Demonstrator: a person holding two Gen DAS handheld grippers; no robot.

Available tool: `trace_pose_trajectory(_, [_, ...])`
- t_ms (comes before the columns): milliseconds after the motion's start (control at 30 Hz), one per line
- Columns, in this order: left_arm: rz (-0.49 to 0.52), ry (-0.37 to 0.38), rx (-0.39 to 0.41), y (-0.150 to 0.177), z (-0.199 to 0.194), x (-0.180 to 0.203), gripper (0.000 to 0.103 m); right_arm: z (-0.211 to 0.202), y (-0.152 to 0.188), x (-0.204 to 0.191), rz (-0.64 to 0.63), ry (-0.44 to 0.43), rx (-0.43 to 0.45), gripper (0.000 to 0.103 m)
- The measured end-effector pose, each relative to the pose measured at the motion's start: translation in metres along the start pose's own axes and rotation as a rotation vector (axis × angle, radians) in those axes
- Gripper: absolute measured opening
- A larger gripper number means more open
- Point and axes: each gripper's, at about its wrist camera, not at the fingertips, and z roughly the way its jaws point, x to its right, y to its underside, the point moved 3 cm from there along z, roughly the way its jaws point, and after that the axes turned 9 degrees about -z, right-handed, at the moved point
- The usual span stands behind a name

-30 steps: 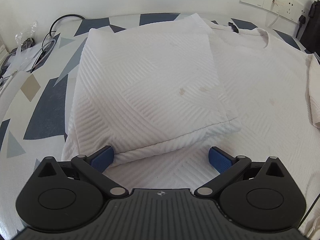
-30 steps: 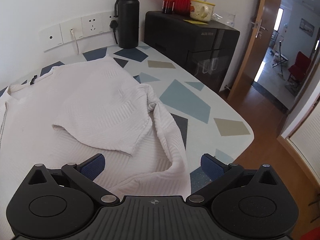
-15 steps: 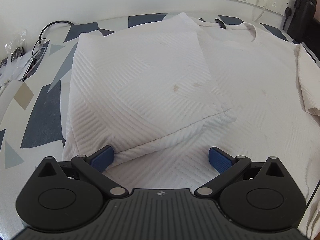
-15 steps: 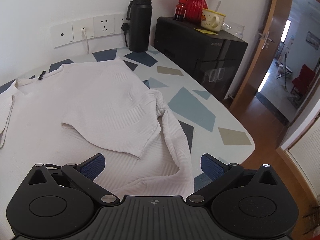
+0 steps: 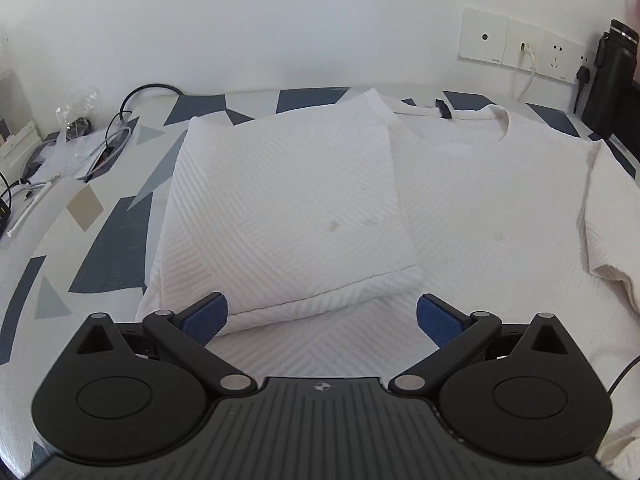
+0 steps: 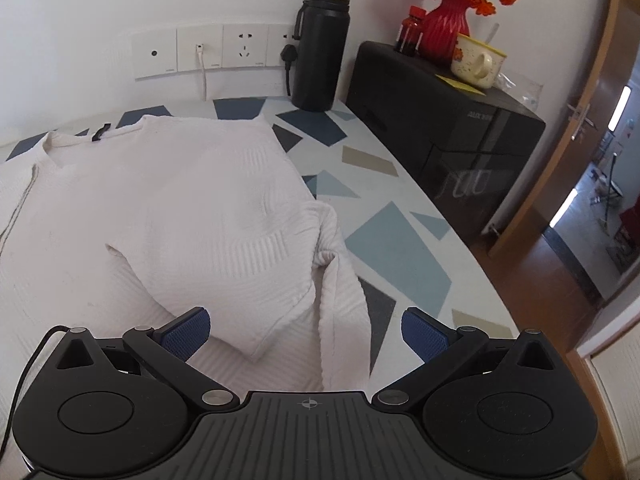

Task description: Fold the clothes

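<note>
A white textured sweater (image 5: 488, 208) lies spread on the patterned table (image 5: 104, 244). Its left side is folded inward into a flat panel (image 5: 280, 216). My left gripper (image 5: 322, 318) hovers open at the near edge of that panel, holding nothing. In the right wrist view the sweater's right sleeve (image 6: 224, 248) lies loosely folded over the body, and a bunched side edge (image 6: 340, 280) runs toward me. My right gripper (image 6: 306, 334) is open just above that sleeve's tip and the bunched edge, with nothing between its pads.
A black flask (image 6: 322, 48) stands by the wall sockets (image 6: 200, 52). A black cabinet (image 6: 444, 116) with a red vase (image 6: 446, 26) and a mug (image 6: 476, 62) adjoins the table at right. Cables and plastic wrap (image 5: 80, 140) lie at the far left. The table edge (image 6: 476, 260) drops to the floor at right.
Both grippers have tilted upward and drawn back slightly, showing more wall. Both stay open. The sweater has not moved.
</note>
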Motion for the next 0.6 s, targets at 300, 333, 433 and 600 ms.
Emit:
trace_pose_trajectory(300, [-0.060,0.210,-0.023,-0.030,-0.027,0.099,0.103,0.039,0.008,0.065,0.058,-0.137,0.038,0.102])
trace_pose_trajectory(333, [-0.077,0.231,-0.027,-0.034,-0.031,0.106,0.103,0.045,0.007,0.070,0.061,-0.143,0.031,0.102])
trace_pose_trajectory(433, [-0.053,0.198,-0.036,-0.035,-0.035,0.131,0.103,0.062,0.004,0.084,0.075,-0.167,0.023,0.102])
trace_pose_trajectory(600, [-0.093,0.247,-0.159,-0.017,-0.013,0.152,0.103,0.078,-0.006,0.096,0.099,-0.214,0.033,0.102])
